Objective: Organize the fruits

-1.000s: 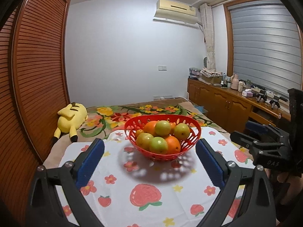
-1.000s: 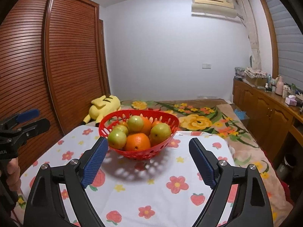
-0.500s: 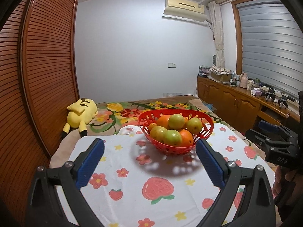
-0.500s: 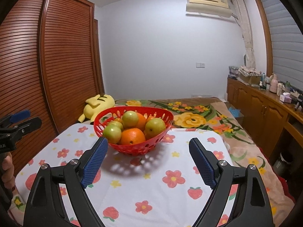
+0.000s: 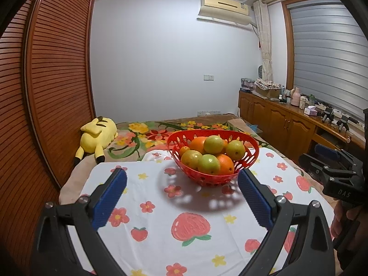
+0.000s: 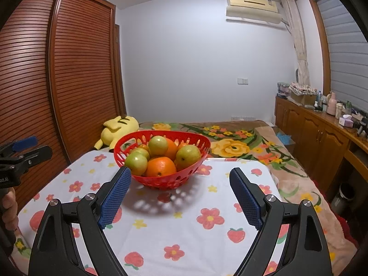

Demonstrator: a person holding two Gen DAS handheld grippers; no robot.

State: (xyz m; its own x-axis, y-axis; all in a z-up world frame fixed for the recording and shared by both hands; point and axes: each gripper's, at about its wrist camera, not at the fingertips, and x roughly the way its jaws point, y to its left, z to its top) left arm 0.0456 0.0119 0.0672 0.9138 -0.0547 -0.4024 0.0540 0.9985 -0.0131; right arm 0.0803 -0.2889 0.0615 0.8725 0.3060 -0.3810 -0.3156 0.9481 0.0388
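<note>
Red perforated plastic basket [image 5: 212, 158], centre of frame on the white flower-and-strawberry printed cloth [image 5: 161, 225], holds all visible fruit: green-yellow round fruits [image 5: 208, 163] piled among oranges [image 6: 160, 167]. Left gripper [image 5: 181, 197] and right gripper [image 6: 180, 196], jaws spread wide and empty, hang short of the basket, framing it.

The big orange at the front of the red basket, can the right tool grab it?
Probably yes. The right tool is open and empty, facing the red basket. The orange sits at the near rim, nothing between, though green fruits crowd both its sides.
</note>
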